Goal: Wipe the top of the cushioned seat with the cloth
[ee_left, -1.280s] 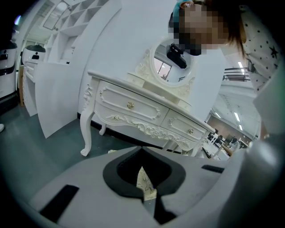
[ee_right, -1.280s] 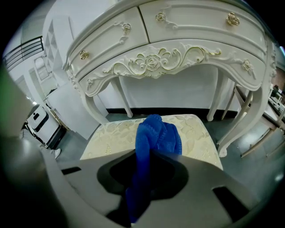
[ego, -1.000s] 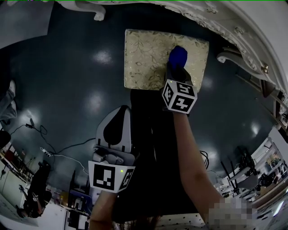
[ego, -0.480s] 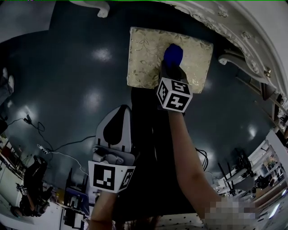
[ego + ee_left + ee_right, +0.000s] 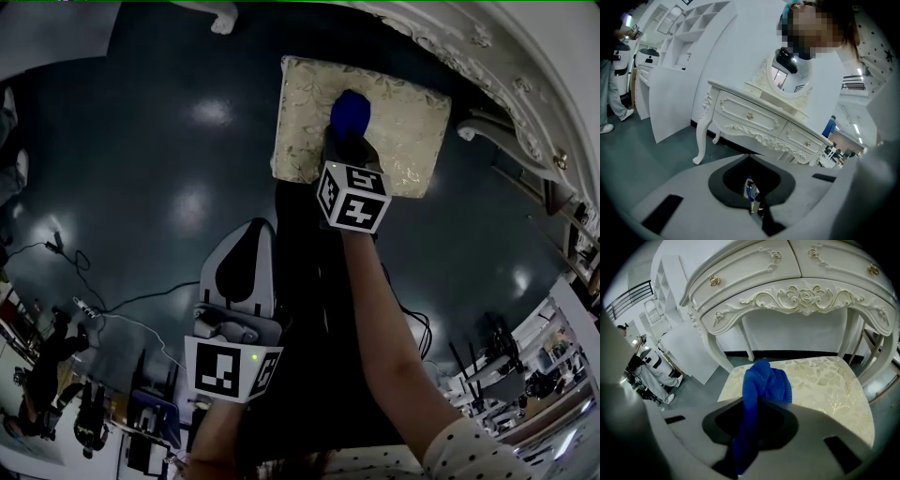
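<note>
The right gripper (image 5: 754,405) has its jaws clamped on the blue cloth (image 5: 764,378), which runs up between them and bunches out past the tips in a loose lump. In the head view this gripper (image 5: 345,142) reaches forward on an outstretched arm, and the cloth (image 5: 350,114) presses onto the top of the cushioned seat (image 5: 405,131), near its middle and a little toward the left side. The seat's pale, leaf-patterned top (image 5: 829,380) spreads to the right of the cloth and beyond it.

The left gripper (image 5: 753,202) has its jaws drawn together, and as far as the narrow slit between them shows, nothing is held there. In the head view it (image 5: 251,234) hangs low, close to the person's body and well apart from the seat, above the dark glossy floor (image 5: 141,187).

Just behind the seat stands a white dressing table (image 5: 801,291) with carved gilt trim and drawer knobs; its curved legs flank the seat's far edge.
</note>
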Tool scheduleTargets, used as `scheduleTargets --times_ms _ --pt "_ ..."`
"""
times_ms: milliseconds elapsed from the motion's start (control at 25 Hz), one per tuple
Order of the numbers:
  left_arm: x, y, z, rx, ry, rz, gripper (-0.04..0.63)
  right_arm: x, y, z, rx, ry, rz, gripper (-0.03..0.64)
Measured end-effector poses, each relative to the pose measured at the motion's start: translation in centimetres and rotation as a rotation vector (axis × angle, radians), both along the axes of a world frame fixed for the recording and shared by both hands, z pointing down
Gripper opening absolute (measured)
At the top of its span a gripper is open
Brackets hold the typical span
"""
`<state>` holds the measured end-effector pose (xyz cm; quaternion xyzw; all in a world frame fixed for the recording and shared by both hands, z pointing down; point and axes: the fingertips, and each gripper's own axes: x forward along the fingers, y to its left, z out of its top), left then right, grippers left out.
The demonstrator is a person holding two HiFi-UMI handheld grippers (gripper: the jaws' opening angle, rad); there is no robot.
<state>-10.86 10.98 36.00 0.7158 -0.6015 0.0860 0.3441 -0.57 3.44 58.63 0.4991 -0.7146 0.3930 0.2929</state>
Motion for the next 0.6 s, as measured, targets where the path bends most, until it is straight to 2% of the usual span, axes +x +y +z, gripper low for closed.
scheduleTargets --times_ms 600 --pt "-2.2 1.4 0.0 0.001 -0.003 -0.073 -0.005 -4.6 0.5 -0.1 -0.002 -0.027 -0.066 0.08"
